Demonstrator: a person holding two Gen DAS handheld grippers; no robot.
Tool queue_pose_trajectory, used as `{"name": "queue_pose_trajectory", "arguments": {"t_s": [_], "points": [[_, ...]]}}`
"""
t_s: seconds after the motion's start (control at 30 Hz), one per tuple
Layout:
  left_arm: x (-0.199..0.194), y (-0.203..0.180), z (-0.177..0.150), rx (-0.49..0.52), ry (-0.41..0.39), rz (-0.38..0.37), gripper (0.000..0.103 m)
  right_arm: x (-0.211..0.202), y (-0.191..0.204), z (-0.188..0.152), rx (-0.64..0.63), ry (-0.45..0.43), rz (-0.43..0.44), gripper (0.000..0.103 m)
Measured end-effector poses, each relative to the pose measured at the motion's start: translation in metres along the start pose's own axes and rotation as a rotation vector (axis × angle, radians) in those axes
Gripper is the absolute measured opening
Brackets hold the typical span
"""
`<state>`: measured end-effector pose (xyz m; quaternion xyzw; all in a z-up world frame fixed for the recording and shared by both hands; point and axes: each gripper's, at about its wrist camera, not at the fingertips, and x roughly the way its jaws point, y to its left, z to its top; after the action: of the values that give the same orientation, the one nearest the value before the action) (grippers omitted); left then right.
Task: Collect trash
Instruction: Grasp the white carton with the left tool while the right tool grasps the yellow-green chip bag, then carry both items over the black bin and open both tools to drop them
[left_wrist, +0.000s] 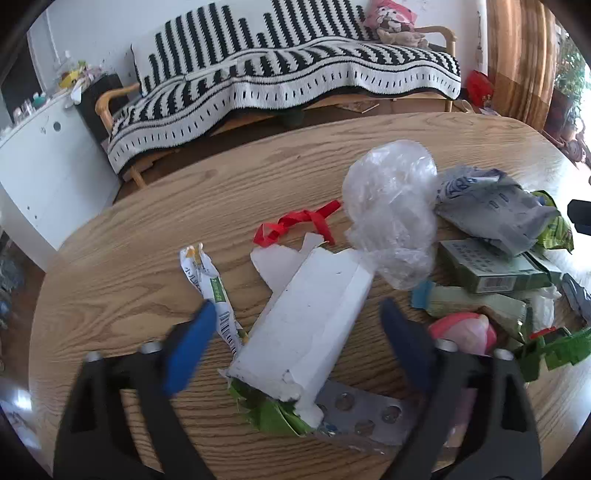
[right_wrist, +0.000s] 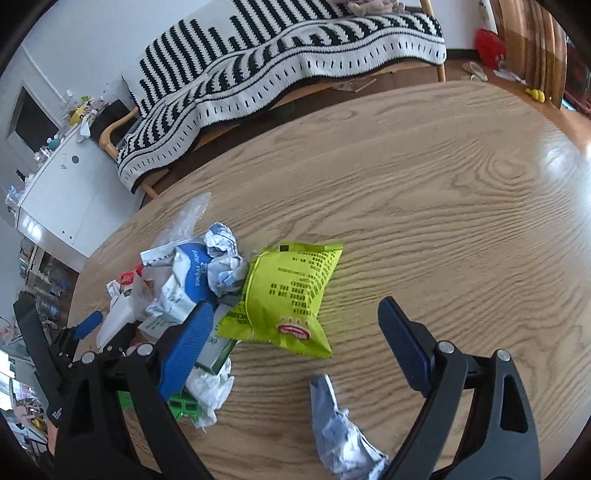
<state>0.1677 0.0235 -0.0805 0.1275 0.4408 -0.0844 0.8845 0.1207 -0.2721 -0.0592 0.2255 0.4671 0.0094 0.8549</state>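
Note:
Trash lies scattered on a wooden table (left_wrist: 140, 251). In the left wrist view a white carton (left_wrist: 314, 332) lies between the blue pads of my left gripper (left_wrist: 297, 310); the pads stand apart from its sides, so the gripper is open. A green wrapper (left_wrist: 273, 410) and a blister pack (left_wrist: 369, 410) lie under the carton's near end. In the right wrist view my right gripper (right_wrist: 295, 310) is open over a yellow-green snack bag (right_wrist: 291, 288), with neither pad touching it. A crumpled grey wrapper (right_wrist: 340, 428) lies nearer the camera.
A red ribbon (left_wrist: 295, 221), a clear plastic bag (left_wrist: 391, 206), a grey pouch (left_wrist: 495, 206) and green boxes (left_wrist: 491, 269) lie beyond the carton. A baby-wipes pack (right_wrist: 184, 280) and crumpled paper (right_wrist: 225, 266) sit left of the snack bag. A striped sofa (left_wrist: 295, 74) stands behind.

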Motion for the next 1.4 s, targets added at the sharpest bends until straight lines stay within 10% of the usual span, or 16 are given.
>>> {"name": "queue_pose_trajectory", "arguments": {"t_s": [0.13, 0.47, 0.6, 0.97, 1.4], "points": [[-0.008, 0.009, 0.002, -0.046, -0.008, -0.017, 0.041, 0.006, -0.001, 0.003, 0.024, 0.005, 0.012, 0.088], [-0.06, 0.022, 0.014, -0.165, -0.112, -0.056, 0.04, 0.024, -0.004, 0.003, 0.041, 0.028, 0.0, 0.083], [-0.074, 0.017, 0.016, -0.192, -0.132, -0.073, 0.04, 0.016, -0.004, -0.001, 0.048, 0.041, 0.038, 0.048], [-0.1, 0.003, 0.021, -0.311, -0.155, -0.255, 0.04, -0.076, -0.031, -0.01, 0.048, -0.071, 0.109, 0.046], [-0.128, -0.152, 0.039, -0.165, -0.155, -0.514, 0.04, -0.203, -0.16, -0.048, 0.103, -0.204, -0.09, 0.046]]}}
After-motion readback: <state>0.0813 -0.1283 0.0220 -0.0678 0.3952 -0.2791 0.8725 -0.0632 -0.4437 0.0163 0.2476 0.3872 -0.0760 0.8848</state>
